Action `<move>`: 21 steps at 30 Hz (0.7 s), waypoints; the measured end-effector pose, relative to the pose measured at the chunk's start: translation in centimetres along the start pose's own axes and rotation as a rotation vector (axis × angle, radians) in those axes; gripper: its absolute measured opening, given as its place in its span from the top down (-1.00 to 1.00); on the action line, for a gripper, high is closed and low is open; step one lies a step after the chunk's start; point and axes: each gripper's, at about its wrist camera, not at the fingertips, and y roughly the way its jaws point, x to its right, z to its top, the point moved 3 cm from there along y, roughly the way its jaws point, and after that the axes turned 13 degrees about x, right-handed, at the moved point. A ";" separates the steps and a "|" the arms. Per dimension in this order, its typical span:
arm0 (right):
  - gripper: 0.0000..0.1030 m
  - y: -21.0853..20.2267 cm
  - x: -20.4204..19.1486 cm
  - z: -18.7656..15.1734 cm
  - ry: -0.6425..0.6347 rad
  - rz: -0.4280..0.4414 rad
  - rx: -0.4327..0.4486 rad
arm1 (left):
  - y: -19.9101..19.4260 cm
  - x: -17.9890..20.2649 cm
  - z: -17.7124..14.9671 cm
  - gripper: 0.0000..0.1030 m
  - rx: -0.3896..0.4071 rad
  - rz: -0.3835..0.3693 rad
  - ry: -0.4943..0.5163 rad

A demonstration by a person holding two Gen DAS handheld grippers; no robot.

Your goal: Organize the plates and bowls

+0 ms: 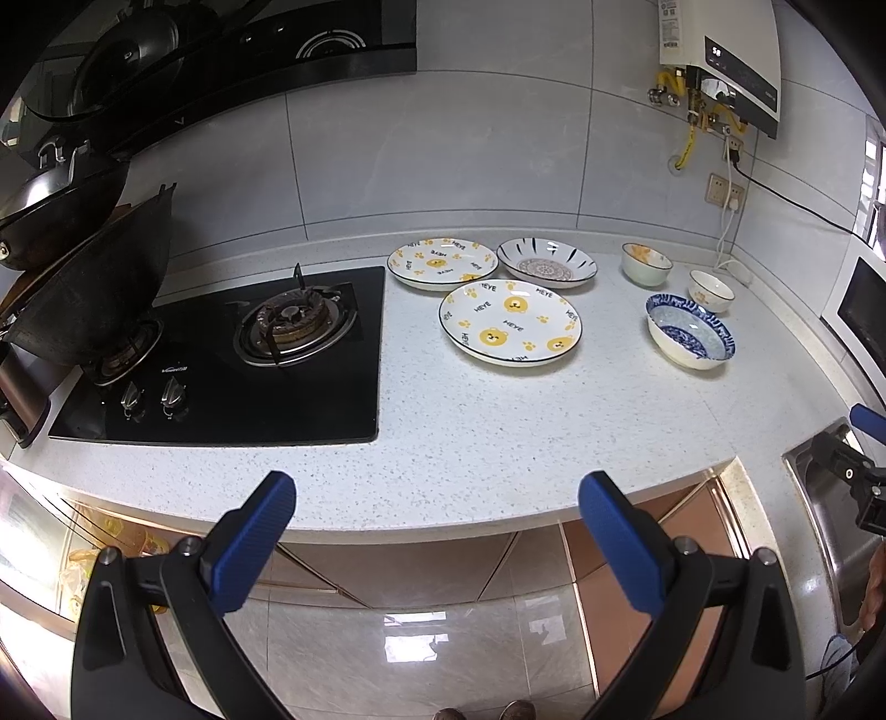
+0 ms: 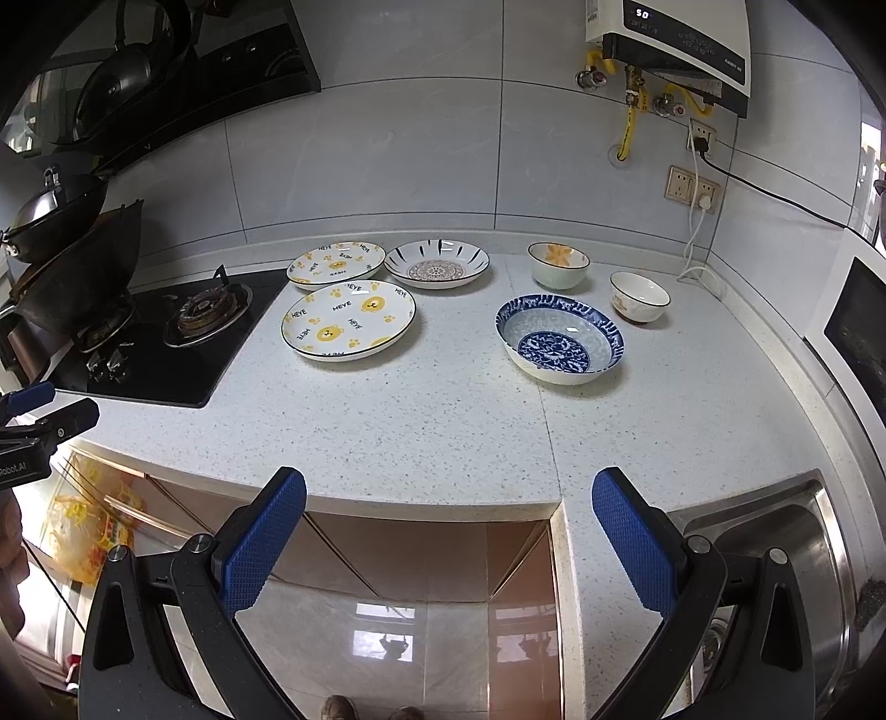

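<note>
On the speckled counter (image 1: pixel 470 432) lie two bear-print plates, one nearer (image 1: pixel 510 330) (image 2: pixel 349 320) and one behind it (image 1: pixel 442 263) (image 2: pixel 336 265). A patterned plate (image 1: pixel 547 264) (image 2: pixel 436 263) sits to their right. Further right stand a blue-and-white bowl (image 1: pixel 689 337) (image 2: pixel 559 338), a bowl with an orange flower (image 1: pixel 645 263) (image 2: pixel 557 265) and a small white bowl (image 1: pixel 711 290) (image 2: pixel 639 296). My left gripper (image 1: pixel 437 493) hangs open before the counter's front edge, holding nothing. My right gripper (image 2: pixel 449 487) is likewise open and empty, short of the edge.
A black gas hob (image 1: pixel 232 360) (image 2: pixel 160 343) with woks (image 1: pixel 94 288) fills the left. A steel sink (image 2: pixel 775 554) (image 1: pixel 819 498) lies at the right, a microwave (image 2: pixel 858 327) beyond it. A water heater (image 2: pixel 675 39) and cables hang on the wall. Cabinets and floor are below.
</note>
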 end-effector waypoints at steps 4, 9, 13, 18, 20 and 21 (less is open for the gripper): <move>-0.98 0.0 0.0 0.0 -0.002 -0.002 -0.004 | 0.0 0.1 0.0 -1.00 -0.002 -0.002 -0.002; -0.98 0.0 0.0 0.1 -0.002 -0.004 -0.004 | 0.0 0.1 0.1 -1.00 -0.003 -0.003 -0.002; -0.98 0.2 0.1 0.1 -0.004 -0.001 -0.006 | 0.2 0.3 0.0 -1.00 -0.004 -0.002 -0.001; -0.98 0.5 0.3 0.2 -0.004 0.005 -0.007 | 0.4 0.6 0.0 -1.00 -0.007 0.003 -0.001; -0.98 0.7 0.4 0.2 -0.005 0.008 -0.009 | 0.6 0.6 0.0 -1.00 -0.007 0.005 -0.001; -0.98 0.7 0.4 0.3 -0.005 0.009 -0.009 | 0.7 0.6 0.0 -1.00 -0.008 0.006 -0.002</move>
